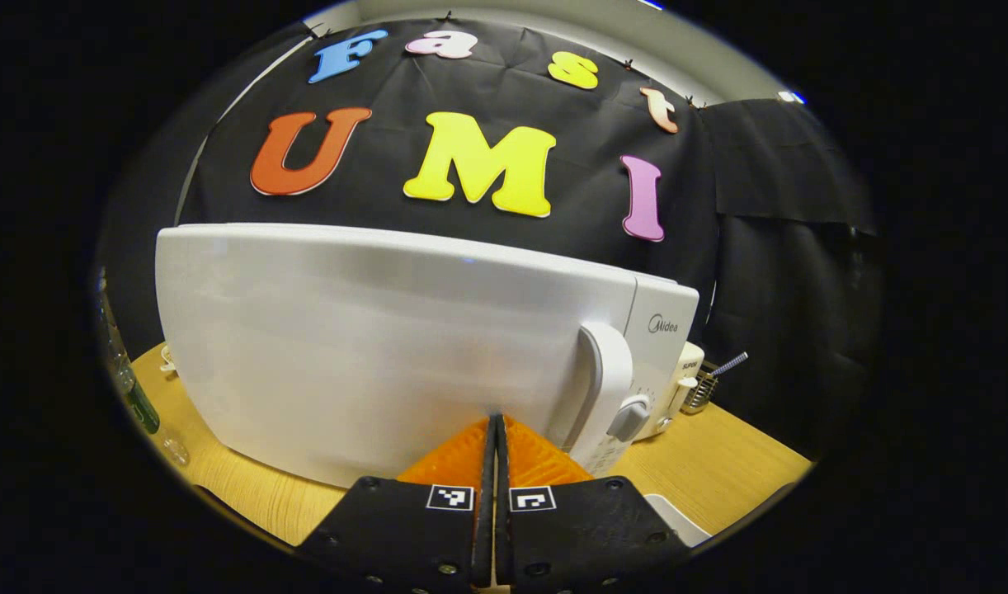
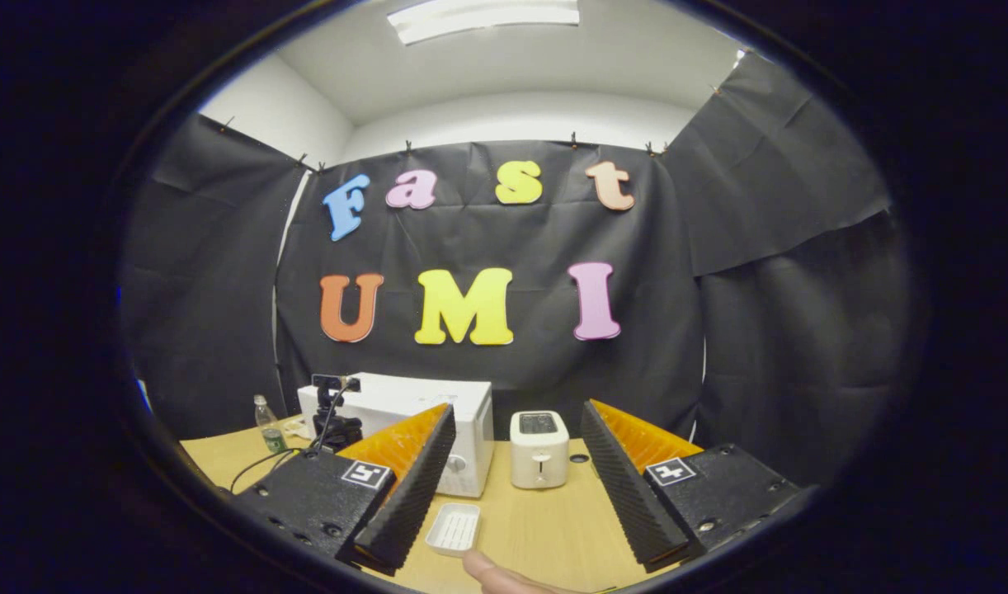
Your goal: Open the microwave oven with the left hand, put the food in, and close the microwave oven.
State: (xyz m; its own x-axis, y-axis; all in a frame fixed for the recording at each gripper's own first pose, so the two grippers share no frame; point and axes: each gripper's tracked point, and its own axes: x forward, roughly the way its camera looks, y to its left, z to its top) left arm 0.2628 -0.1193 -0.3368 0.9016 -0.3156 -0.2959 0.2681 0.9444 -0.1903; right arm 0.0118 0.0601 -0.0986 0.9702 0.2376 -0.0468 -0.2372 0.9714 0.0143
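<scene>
Left gripper view: fingers [image 1: 496, 429] together near microwave door [image 1: 372, 355]; right gripper [image 2: 516, 462] fingers apart over table [image 2: 545, 528]

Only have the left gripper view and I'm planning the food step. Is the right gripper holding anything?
Observer: No. The right gripper is open, with nothing between its fingers.
Operator: Where's the tray?
Observer: A white tray lies on the table in front of the microwave, beside that gripper's left finger. It looks empty.
Operator: Anything else near it?
Observer: A person's fingertip at the near table edge, just below the tray.
</scene>
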